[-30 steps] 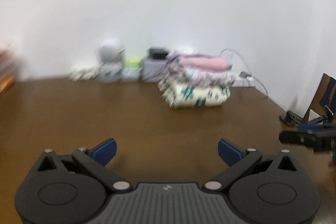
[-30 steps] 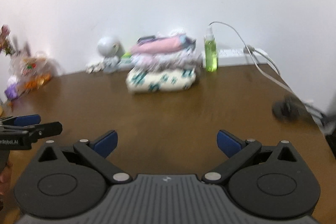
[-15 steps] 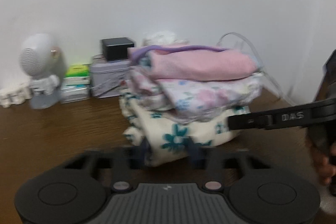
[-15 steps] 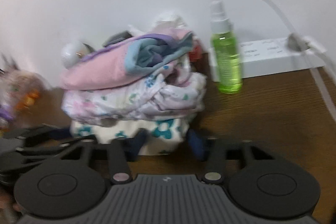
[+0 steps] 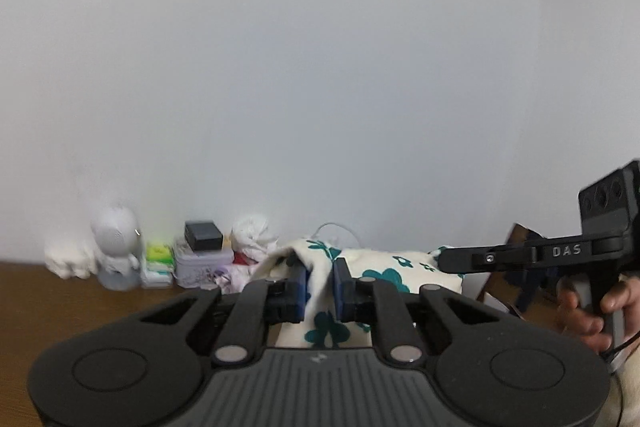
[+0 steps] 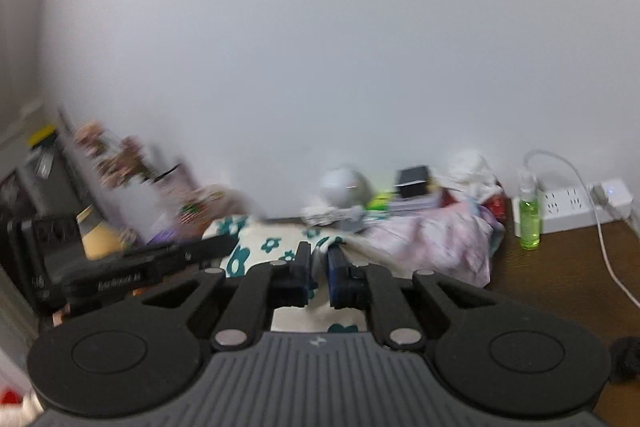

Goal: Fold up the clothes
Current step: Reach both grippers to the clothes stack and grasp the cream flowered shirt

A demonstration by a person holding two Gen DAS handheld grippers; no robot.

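The jaws of the left gripper (image 5: pixel 320 285) are closed narrowly on a ridge of the cream cloth with teal flowers (image 5: pixel 382 269), which is pinched between the blue pads (image 5: pixel 301 287). The jaws of the right gripper (image 6: pixel 319 269) are likewise closed on a fold of the same cloth (image 6: pixel 276 245), held at the near edge of the tabletop (image 6: pixel 560 267).

In the left wrist view, the right gripper is seen at 3 o'clock, gripped by a hand (image 5: pixel 596 311). A pale tin (image 5: pixel 202 265) stands at 10 o'clock against the wall, with a dark box (image 5: pixel 203 235) set on top; its contents cannot be told. A white round figure (image 5: pixel 116 247) stands further toward 9 o'clock.

In the right wrist view, a crumpled pink-patterned garment (image 6: pixel 432 243) lies just beyond the jaws at 1 o'clock, touching the flowered cloth. A green spray bottle (image 6: pixel 529 215) stands at 2 o'clock beside a white power strip (image 6: pixel 580 205), from which a white cable (image 6: pixel 604 251) is run across the tabletop. Blurred clutter is seen at 10 o'clock.
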